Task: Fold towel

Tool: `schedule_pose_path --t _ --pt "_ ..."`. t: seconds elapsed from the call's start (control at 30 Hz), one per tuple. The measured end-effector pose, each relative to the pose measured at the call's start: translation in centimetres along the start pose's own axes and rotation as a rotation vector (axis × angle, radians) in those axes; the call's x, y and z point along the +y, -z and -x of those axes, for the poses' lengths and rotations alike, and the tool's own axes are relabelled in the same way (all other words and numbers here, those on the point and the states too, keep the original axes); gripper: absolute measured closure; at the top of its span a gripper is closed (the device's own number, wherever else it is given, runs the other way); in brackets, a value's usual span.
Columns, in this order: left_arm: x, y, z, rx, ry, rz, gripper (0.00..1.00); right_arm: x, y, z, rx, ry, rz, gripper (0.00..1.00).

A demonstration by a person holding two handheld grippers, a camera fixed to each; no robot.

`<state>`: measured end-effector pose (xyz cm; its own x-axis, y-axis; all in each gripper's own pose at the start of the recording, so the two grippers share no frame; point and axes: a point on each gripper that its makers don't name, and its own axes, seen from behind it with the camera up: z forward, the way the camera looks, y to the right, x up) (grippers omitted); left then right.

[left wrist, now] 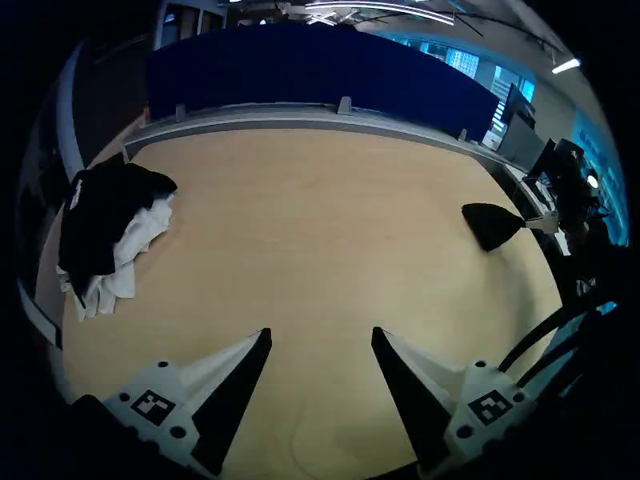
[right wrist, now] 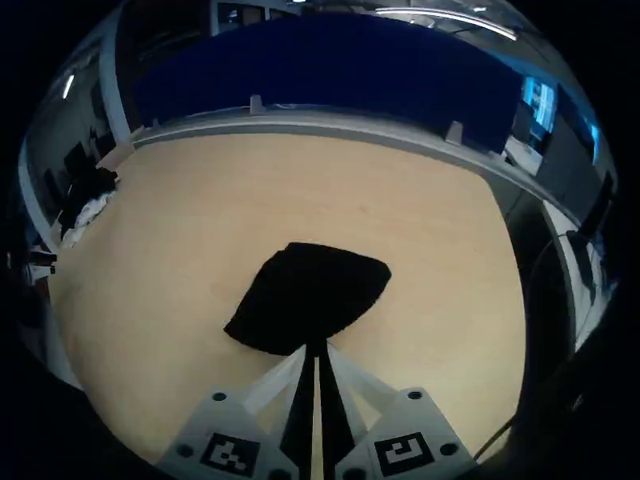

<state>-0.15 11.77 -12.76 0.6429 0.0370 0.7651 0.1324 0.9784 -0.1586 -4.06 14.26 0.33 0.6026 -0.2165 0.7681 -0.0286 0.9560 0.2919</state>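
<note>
A small black towel (right wrist: 308, 296) lies bunched on the light wooden table (right wrist: 200, 224), right in front of my right gripper (right wrist: 318, 346). That gripper is shut on the towel's near edge. In the left gripper view the same black towel (left wrist: 490, 224) tapers to a point at the far right, where the right gripper (left wrist: 538, 223) pinches it. My left gripper (left wrist: 320, 334) hovers over bare table (left wrist: 320, 224) with its fingers wide apart and nothing between them.
A pile of black and white cloths (left wrist: 112, 232) sits at the table's left edge, small in the right gripper view (right wrist: 84, 204). A blue partition (left wrist: 320, 72) runs along the table's far side. Monitors and cables (left wrist: 560, 168) stand to the right.
</note>
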Motion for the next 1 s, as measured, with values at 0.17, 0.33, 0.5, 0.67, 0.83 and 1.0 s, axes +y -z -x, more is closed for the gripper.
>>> schedule_pose_path --t 0.17,0.33,0.5,0.67,0.83,1.0 --pt "-0.5 0.0 0.2 -0.002 0.004 -0.009 0.07 1.1 -0.5 2.6 -0.051 -0.048 0.029 0.97" --pt "-0.7 0.1 0.3 -0.003 0.006 -0.015 0.07 1.9 -1.2 4.5 -0.087 -0.091 0.056 0.97" --pt "-0.5 0.1 0.3 -0.004 0.002 -0.014 0.07 2.8 -1.8 5.9 -0.123 -0.123 0.090 0.97" --pt "-0.1 0.0 0.2 -0.004 -0.002 -0.012 0.07 3.1 -2.4 7.0 -0.154 -0.149 0.105 0.97" --pt "0.0 0.0 0.1 -0.003 -0.001 -0.014 0.07 3.1 -2.7 7.8 -0.173 -0.160 0.113 0.96" --pt "-0.1 0.1 0.1 -0.003 -0.002 -0.016 0.07 3.3 -2.8 8.1 -0.177 -0.172 0.121 0.94"
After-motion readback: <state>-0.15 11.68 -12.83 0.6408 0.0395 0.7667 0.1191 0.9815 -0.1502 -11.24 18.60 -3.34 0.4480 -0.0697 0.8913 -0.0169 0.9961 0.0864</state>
